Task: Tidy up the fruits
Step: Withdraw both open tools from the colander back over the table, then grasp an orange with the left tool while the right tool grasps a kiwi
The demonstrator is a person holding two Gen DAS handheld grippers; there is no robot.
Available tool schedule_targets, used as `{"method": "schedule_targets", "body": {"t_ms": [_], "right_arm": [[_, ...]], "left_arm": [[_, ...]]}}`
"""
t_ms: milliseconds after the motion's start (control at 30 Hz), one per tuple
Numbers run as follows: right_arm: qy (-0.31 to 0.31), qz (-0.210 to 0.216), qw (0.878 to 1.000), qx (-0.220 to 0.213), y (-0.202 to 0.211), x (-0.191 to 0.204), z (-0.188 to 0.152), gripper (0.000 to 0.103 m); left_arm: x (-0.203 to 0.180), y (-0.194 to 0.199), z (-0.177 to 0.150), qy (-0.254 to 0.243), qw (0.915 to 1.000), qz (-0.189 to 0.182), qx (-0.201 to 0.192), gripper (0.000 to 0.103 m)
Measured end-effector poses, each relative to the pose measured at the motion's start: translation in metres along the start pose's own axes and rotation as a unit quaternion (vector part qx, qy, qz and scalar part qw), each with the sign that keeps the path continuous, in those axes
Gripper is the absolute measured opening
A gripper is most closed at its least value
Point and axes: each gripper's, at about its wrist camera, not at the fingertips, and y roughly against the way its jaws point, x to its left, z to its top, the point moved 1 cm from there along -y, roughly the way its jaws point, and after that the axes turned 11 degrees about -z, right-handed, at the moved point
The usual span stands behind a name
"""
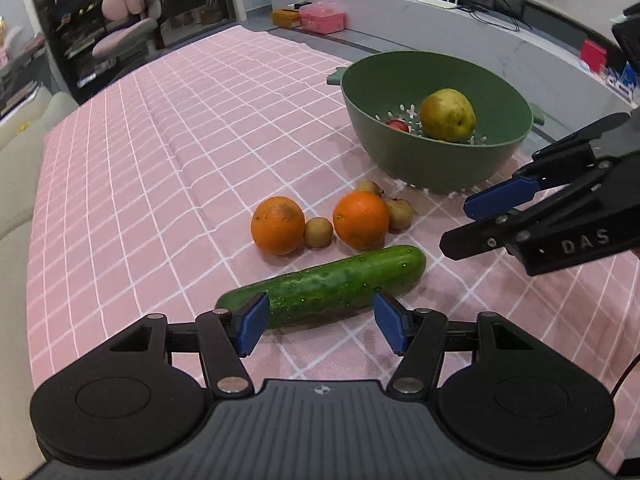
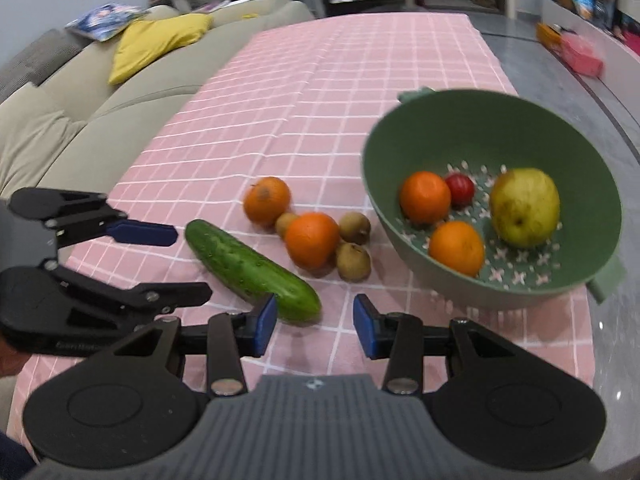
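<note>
Cucumber (image 1: pixel 328 288) lay just ahead of my left claw (image 1: pixel 318 326), lengthwise across the gap between its blue pads (image 1: pixel 251 328), on the pink checked tablecloth (image 1: pixel 160 160). That claw stood wide open and held nothing. I judged the cucumber firm, bumpy-skinned and fairly light, best pinched across its thick middle so it would not swing. Beyond it sat two oranges (image 1: pixel 278 225) and three small brown kiwis (image 1: pixel 318 232), huddled together; the oranges looked firm but round enough to roll. Farther off to the right stood a green colander (image 1: pixel 436 168), already holding a yellow-green apple (image 1: pixel 448 114), two oranges and one small red fruit (image 2: pixel 460 188). My right claw (image 2: pixel 315 324) hovered low, also wide open and empty, its left pad near the cucumber's end. Both claws pointed forward, slightly downward.
</note>
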Motion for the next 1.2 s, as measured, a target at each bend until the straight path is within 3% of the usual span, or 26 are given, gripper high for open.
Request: {"method": "schedule_targets", "body": {"t_ms": [267,533,800,1200], "right_arm": [[-0.040,-0.013,0.999,-0.009,-0.012,-0.002,0.004,0.040],[-0.086,-0.054,0.995,-0.013,-0.035,-0.003,0.010,0.039],[-0.044,-0.092,0.995,-0.013,-0.057,0.009,0.010,0.024],[-0.041,-0.073,0.996,-0.017,-0.060,0.007,0.005,0.019]], "left_arm": [[-0.003,-0.009,0.000,-0.031,0.9994,0.011,0.010,0.071],[0.014,-0.001,0.006,0.007,0.9999,0.004,-0.012,0.071],[0.023,0.005,0.008,0.030,0.9993,-0.004,-0.023,0.071],[0.022,0.006,0.010,0.048,0.9980,-0.003,-0.041,0.071]]}}
